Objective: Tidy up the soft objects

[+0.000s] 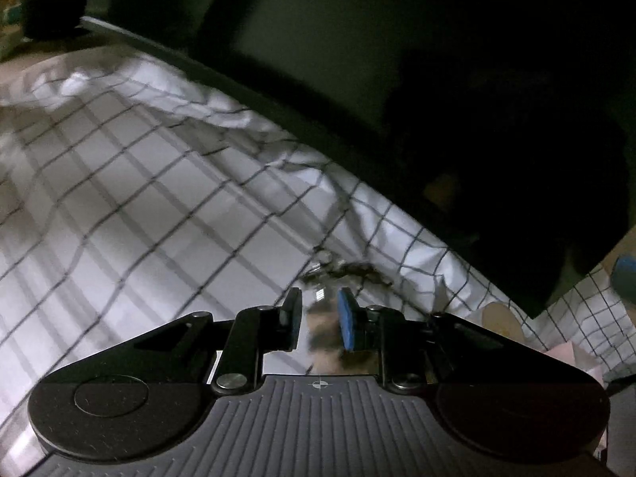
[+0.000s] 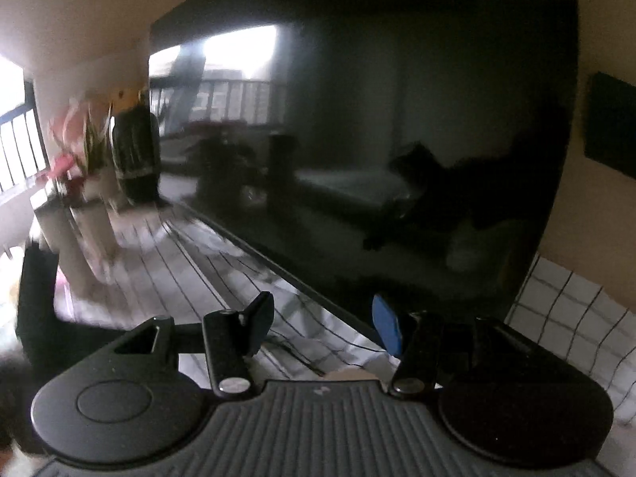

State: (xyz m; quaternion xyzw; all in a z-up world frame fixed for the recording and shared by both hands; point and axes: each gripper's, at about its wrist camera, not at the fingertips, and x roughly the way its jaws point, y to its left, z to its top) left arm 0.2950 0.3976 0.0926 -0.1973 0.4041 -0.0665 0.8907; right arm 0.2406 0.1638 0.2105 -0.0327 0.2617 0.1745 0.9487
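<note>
Left gripper [image 1: 318, 320] clenched on small blurred brown-grey soft object [image 1: 324, 324], held above white black-checked cloth [image 1: 131, 198] on desk. Object judged light, limp, squashable; pinch mid-body. Right gripper [image 2: 324, 324] released, empty, facing black glossy screen [image 2: 397, 119].

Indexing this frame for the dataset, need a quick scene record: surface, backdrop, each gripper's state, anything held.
surface: white checked cloth, rumpled near the screen
backdrop: large dark screen along the cloth's edge
left gripper: jaws narrow, apparently closed on a small blurred item; what it is cannot be told
right gripper: open, nothing between the jaws
other: pink-leaved plant and dark vase, at left in the right wrist view
image quality: dim, motion-blurred
</note>
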